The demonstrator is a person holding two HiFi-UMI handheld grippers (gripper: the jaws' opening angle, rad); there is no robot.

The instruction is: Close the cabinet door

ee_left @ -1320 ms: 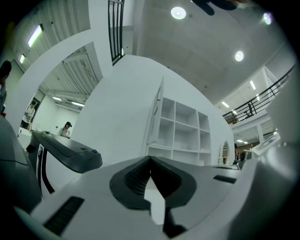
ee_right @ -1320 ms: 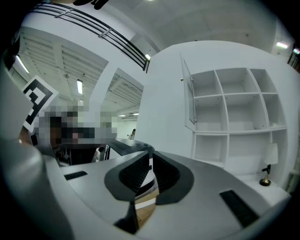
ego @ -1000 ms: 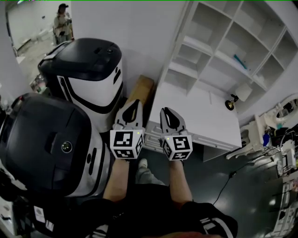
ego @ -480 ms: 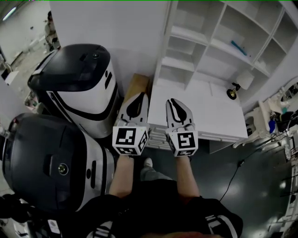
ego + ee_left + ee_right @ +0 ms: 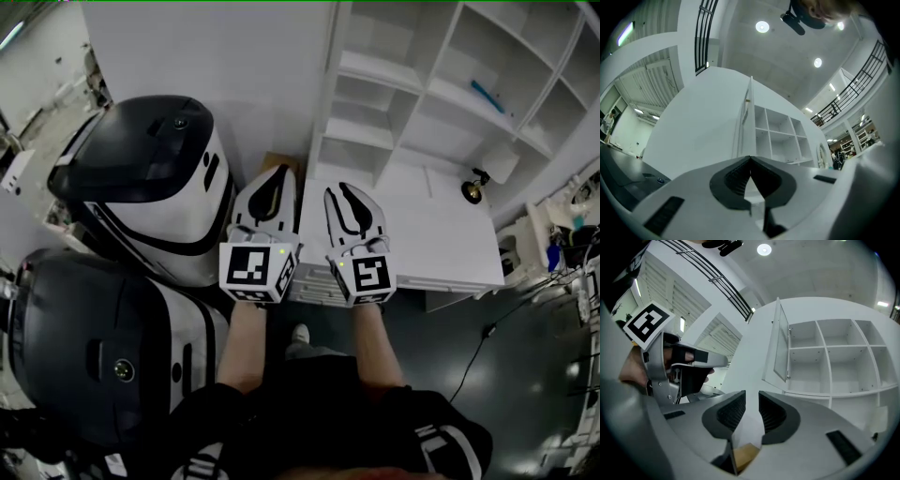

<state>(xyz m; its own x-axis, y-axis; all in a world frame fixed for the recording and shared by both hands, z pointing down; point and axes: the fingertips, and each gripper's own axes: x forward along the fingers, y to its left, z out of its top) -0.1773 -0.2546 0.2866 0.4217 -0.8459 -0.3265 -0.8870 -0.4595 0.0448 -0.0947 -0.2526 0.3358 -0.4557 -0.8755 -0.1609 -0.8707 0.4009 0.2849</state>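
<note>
In front of the cabinet (image 5: 375, 70), whose shelves stand bare and uncovered, the biggest hazard is the pair of black-and-white machines (image 5: 159, 178) crowded against its left side: a wide sweep of the left arm toward the cabinet could knock the nearer 1. The door (image 5: 780, 341) hangs swung out from the cabinet's left edge, nearly edge-on to the person and far from closed, so it offers only a thin rim to push. A glancing touch there could slide off, while a hard shove could slam it into the cabinet frame and let it bounce open again. Neither tool touches it yet; both sit low before the cabinet, apart from the door. The left gripper (image 5: 278, 172) has its jaws pressed together on nothing, which suits a flat push. The right gripper (image 5: 341, 190) has just been opening and now stands about half apart with nothing between its jaws; that gap could snag the door's rim or hinge side and twist it.
</note>
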